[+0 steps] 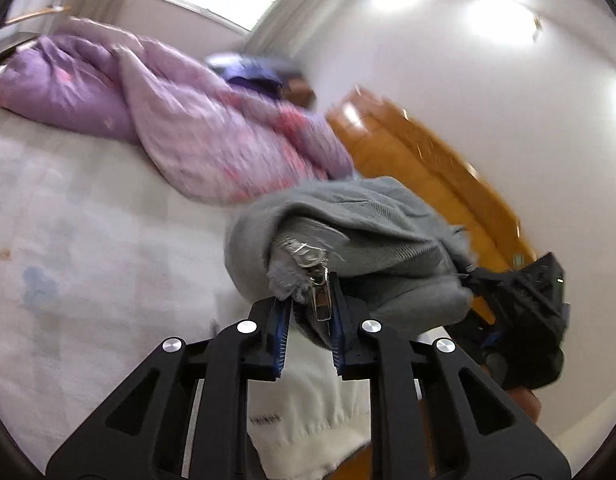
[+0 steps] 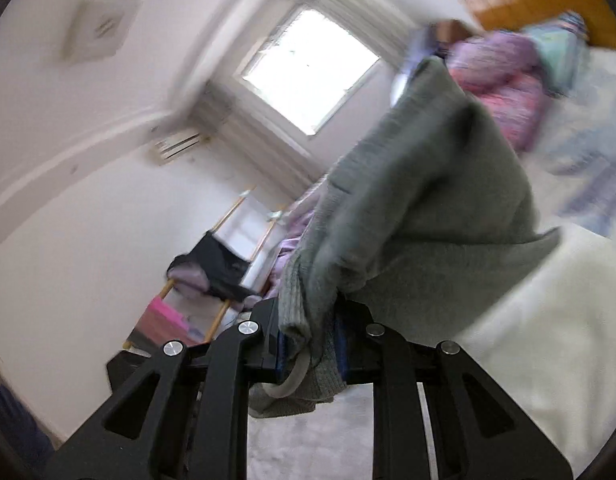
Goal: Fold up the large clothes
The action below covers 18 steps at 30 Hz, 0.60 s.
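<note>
garment: grey sweater (image 1: 360, 232) lifted off the bed (image 1: 88, 240), bunched just beyond both claws | left claw (image 1: 310, 300): nearly closed, pinching zipper edge | right claw (image 2: 308, 340): nearly closed, clamping knit hem | pose: both tilted slightly down; right claw seen far right in left view | far: quilt (image 1: 188, 120)

Purple quilt (image 1: 156, 96) bunched on bed (image 1: 88, 240), pink blotches on paler side. Orange wooden headboard (image 1: 420, 168) against white wall (image 1: 488, 100). Bright window (image 2: 308, 72) above. Wooden rack (image 2: 236, 248) by far wall, dark cloth (image 2: 220, 268) draped over it (pink box (image 2: 164, 316) lower down).
</note>
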Each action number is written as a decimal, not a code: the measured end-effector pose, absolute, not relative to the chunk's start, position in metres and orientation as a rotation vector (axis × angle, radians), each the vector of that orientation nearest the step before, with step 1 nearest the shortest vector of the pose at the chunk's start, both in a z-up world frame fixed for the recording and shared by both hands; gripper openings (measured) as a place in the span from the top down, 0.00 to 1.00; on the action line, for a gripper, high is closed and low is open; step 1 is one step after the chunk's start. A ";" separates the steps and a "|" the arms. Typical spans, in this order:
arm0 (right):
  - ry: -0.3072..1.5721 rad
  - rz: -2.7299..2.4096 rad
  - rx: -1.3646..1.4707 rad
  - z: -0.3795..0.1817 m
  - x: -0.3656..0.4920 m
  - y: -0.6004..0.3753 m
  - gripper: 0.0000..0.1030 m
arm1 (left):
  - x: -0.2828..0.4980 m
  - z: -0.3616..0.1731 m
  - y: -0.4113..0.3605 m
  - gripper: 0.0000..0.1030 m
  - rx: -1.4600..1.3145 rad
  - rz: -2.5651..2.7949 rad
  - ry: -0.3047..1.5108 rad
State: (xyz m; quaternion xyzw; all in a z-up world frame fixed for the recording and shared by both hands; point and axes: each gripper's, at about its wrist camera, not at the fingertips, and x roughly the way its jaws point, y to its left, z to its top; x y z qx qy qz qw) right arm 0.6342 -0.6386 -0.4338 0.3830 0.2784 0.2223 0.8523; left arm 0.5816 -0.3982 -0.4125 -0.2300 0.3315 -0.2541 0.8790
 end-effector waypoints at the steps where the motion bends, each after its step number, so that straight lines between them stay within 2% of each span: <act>1: 0.623 0.421 0.809 -0.446 0.630 -0.650 0.83 | 0.584 -0.426 -0.409 0.83 -0.476 -0.548 0.746; 2: 0.693 0.350 0.820 -0.472 0.624 -0.667 0.83 | 0.586 -0.440 -0.415 0.82 -0.482 -0.555 0.795; 3: 0.759 0.287 0.840 -0.499 0.617 -0.681 0.84 | 0.586 -0.450 -0.417 0.76 -0.495 -0.562 0.824; 4: 0.793 0.267 0.860 -0.515 0.612 -0.687 0.84 | 0.589 -0.465 -0.421 0.57 -0.523 -0.587 0.869; 5: 0.823 0.248 0.886 -0.535 0.604 -0.694 0.83 | 0.590 -0.477 -0.424 0.50 -0.542 -0.581 0.905; 6: 0.830 0.230 0.899 -0.546 0.597 -0.697 0.83 | 0.588 -0.485 -0.426 0.47 -0.540 -0.576 0.922; 9: 0.846 0.201 0.901 -0.559 0.590 -0.700 0.83 | 0.580 -0.494 -0.440 0.47 -0.507 -0.608 0.957; 15: 0.942 0.180 0.819 -0.563 0.593 -0.699 0.82 | 0.556 -0.494 -0.421 0.48 -0.643 -0.762 1.020; 18: 0.992 0.161 0.805 -0.578 0.586 -0.706 0.82 | 0.555 -0.487 -0.408 0.39 -0.599 -0.660 0.989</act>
